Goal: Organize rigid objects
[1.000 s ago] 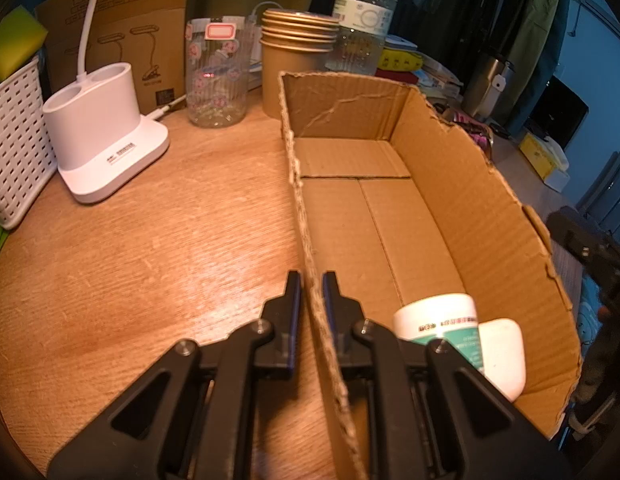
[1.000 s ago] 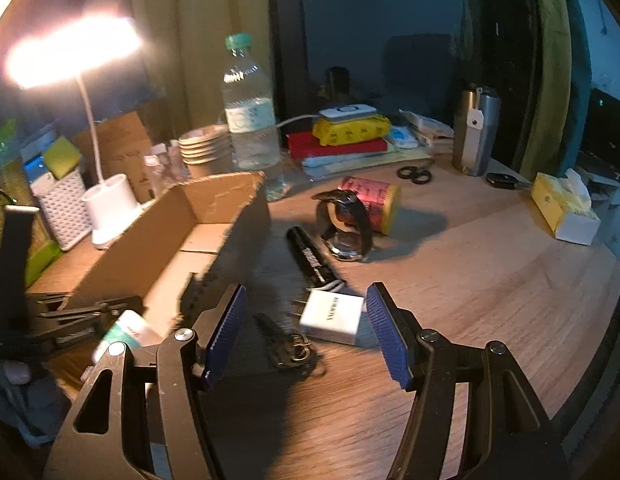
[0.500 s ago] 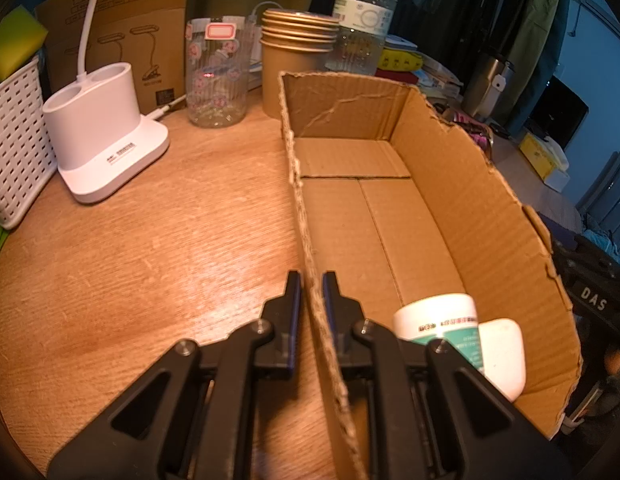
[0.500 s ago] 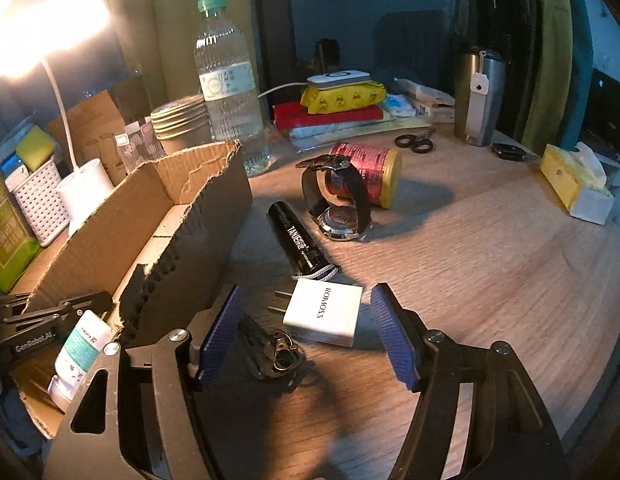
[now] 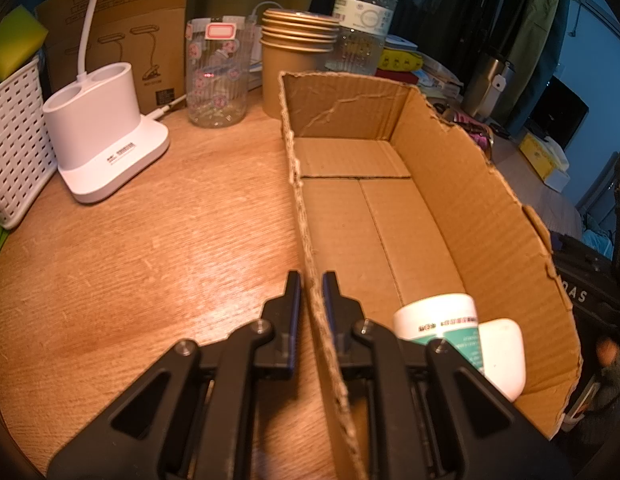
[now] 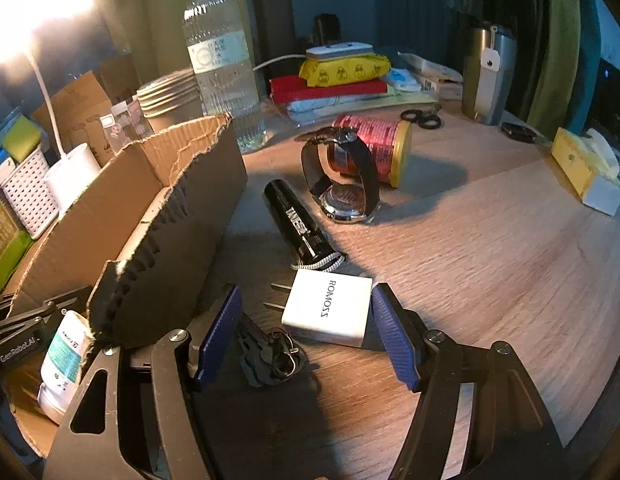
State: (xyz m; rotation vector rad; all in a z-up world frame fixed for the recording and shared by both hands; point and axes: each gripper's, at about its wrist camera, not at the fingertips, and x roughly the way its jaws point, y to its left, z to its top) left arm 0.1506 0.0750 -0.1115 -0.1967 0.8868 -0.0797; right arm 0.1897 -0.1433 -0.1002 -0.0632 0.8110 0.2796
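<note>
The right gripper (image 6: 306,336) stands wide open with nothing held. Between its blue-padded fingers (image 6: 393,344), nearer the right one, lies the white block-shaped plastic charger (image 6: 327,308), flat on the wooden table (image 6: 489,272), prongs pointing toward the left finger. It looks light, stiff and smooth-sided, so it probably wants a squeeze across its two long flat sides. Near the left finger sits a dark bunch of keys (image 6: 270,350); beyond the fingertips lies a black cylindrical flashlight (image 6: 298,224). The left gripper (image 5: 310,300) is pinched shut on the near wall of the open brown cardboard box (image 5: 469,216), with a white-and-green tube (image 5: 441,320) inside to the right of its fingers.
</note>
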